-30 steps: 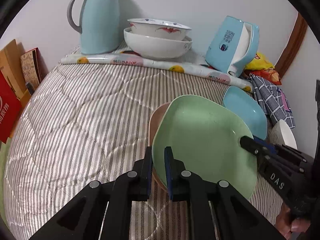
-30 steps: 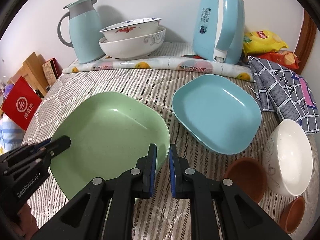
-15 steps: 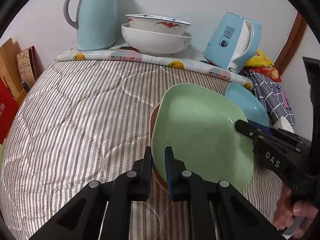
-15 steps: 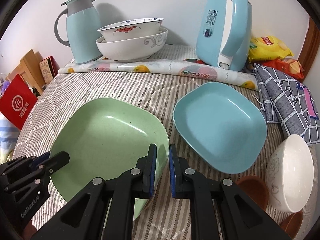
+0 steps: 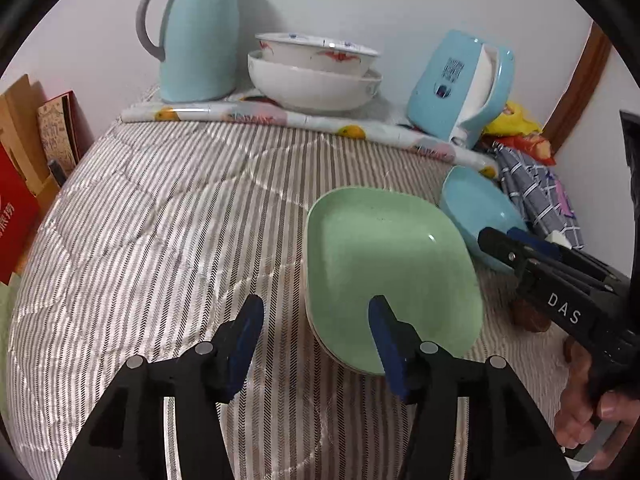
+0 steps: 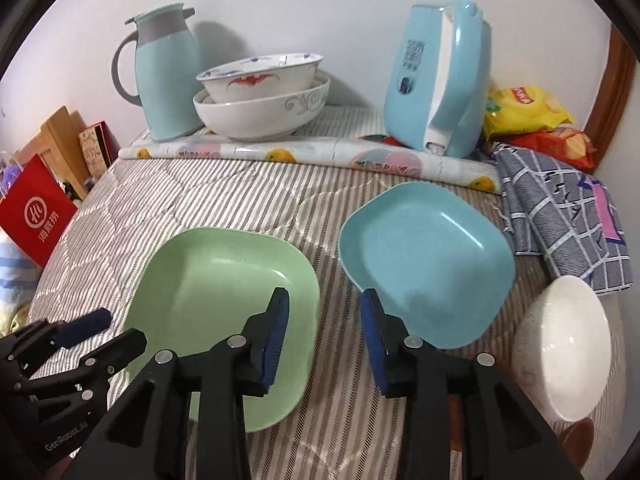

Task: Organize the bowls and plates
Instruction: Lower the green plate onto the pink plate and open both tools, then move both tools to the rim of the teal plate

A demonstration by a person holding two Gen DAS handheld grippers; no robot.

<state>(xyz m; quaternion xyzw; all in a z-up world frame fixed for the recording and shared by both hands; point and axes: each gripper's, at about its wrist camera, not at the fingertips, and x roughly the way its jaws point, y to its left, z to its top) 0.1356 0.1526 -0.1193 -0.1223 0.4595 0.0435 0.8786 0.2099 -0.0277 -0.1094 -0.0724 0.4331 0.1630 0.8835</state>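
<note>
Fingers (image 5: 252,320) parted, green plate (image 5: 384,264) released between them

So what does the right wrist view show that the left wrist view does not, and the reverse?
Only the right wrist view shows the white bowl tipped on its side and the open face of the blue plate. Only the left wrist view shows a hand holding the right gripper. Both show the green plate lying flat on the striped quilt, free between the open left gripper and right gripper, whose jaws have just been opening, plus the stacked bowls.
</note>
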